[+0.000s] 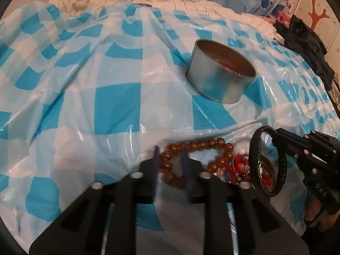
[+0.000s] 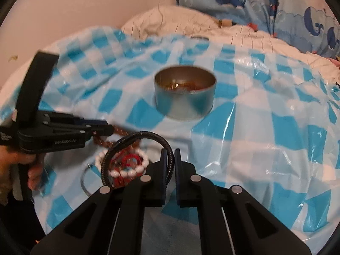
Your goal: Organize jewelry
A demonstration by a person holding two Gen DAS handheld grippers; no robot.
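Observation:
A round metal tin [image 1: 221,72] stands on the blue-checked plastic sheet [image 1: 116,97]; it also shows in the right wrist view [image 2: 184,92], with something red-brown inside. My left gripper [image 1: 171,163] sits around a brown bead bracelet [image 1: 197,146], fingers a little apart on either side of the beads; I cannot tell if it grips. My right gripper [image 2: 169,155] is shut on a black braided bangle [image 2: 136,140], held upright above a pile with a white bead bracelet [image 2: 127,172] and red cord [image 2: 125,161]. The bangle [image 1: 267,159] and right gripper [image 1: 282,142] show in the left wrist view.
White bedding [image 2: 191,23] and whale-print fabric [image 2: 265,2] lie behind the sheet. Dark clothes [image 1: 306,40] are piled at the far right. A thin metal ring [image 2: 85,180] lies by the pile.

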